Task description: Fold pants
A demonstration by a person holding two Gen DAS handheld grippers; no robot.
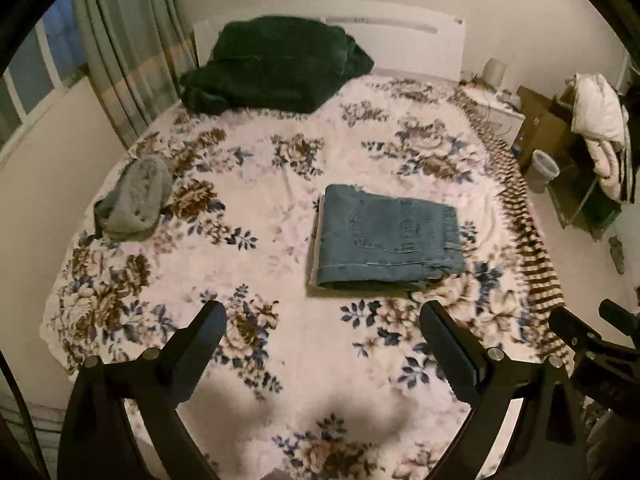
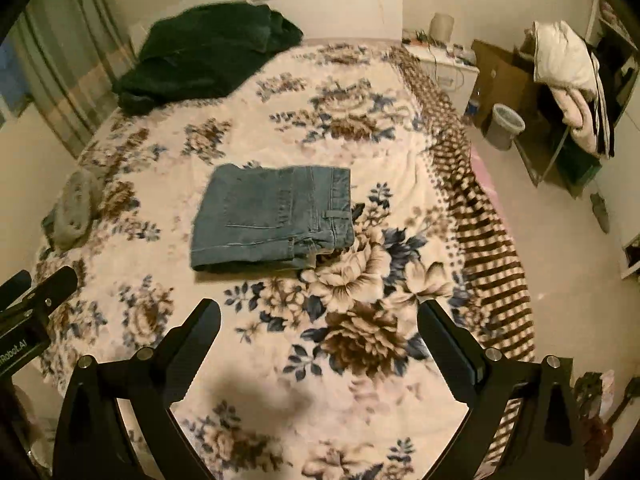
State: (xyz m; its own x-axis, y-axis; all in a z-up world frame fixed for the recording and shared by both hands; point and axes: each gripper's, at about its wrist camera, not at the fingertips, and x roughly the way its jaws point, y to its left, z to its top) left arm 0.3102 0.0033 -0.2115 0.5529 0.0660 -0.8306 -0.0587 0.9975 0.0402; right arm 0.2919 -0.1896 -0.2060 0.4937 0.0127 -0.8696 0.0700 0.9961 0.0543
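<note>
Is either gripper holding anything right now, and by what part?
Nothing. The left gripper and right gripper are both open above the blanket; the folded jeans lie untouched.

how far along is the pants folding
Done, by the look of it: the jeans lie as a compact folded rectangle on the floral blanket. Nothing is in hand; the left hand-held gripper and right hand-held gripper are open, short of them. Nothing obvious remains.

Folded pants [image 1: 388,236] mid-bed [image 1: 280,168], blanket [image 1: 276,64] behind.
</note>
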